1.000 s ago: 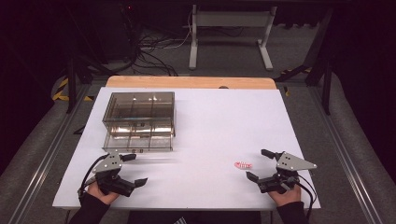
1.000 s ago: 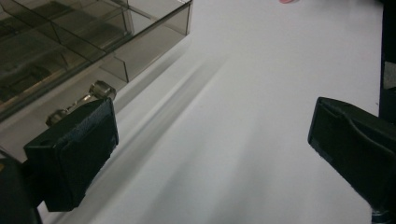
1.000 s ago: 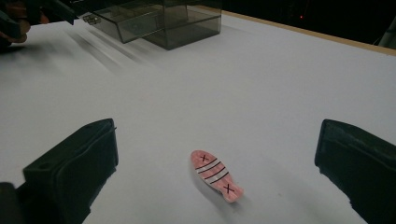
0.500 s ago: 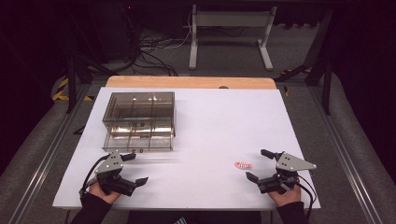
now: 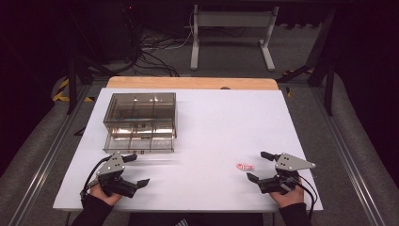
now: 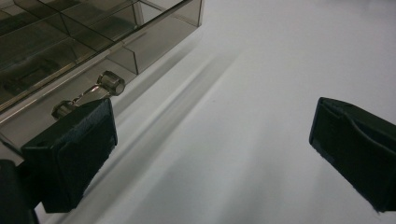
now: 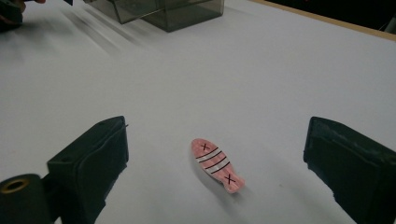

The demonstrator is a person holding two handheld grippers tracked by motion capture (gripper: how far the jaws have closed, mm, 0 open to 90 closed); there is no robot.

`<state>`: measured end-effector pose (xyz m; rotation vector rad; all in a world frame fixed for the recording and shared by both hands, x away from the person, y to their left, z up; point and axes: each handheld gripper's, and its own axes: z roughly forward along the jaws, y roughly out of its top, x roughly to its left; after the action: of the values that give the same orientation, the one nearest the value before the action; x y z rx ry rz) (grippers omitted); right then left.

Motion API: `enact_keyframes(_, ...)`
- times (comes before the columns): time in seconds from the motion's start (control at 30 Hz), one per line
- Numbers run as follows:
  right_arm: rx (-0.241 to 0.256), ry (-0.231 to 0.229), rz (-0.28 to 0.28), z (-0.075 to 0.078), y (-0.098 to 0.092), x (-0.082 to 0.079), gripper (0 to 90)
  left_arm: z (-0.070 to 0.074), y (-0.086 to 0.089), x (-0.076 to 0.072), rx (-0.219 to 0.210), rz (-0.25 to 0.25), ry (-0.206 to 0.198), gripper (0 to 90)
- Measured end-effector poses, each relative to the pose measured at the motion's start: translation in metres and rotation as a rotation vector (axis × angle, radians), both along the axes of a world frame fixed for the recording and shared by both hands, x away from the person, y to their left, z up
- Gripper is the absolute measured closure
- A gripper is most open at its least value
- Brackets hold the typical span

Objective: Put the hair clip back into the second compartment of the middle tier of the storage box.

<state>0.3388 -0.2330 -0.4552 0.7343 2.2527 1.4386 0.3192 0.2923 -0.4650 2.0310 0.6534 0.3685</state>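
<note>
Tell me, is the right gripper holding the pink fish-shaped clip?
No, the pink fish-shaped clip lies on the white table between the right gripper's open jaws, untouched.

On the table, the compartment box sits at the left, just behind the left gripper. The fish-shaped clip lies just left of the right gripper, well apart from the box.

Open bench lay across the middle and right; only the smoky drawer box blocked the far left.

A small pink fish-shaped clip with black stripes lies flat on the white table.
</note>
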Motion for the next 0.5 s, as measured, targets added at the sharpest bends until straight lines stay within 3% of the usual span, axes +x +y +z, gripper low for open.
enact_keyframes(0.17,-0.053,-0.002,0.012,0.004,0.007,0.000,13.3,0.000,0.000,0.000,0.002,0.000,0.000,1.8)
enact_keyframes(0.5,-0.177,0.050,0.005,0.004,0.017,0.009,25.3,0.000,-0.001,0.000,0.003,-0.001,0.003,1.9)
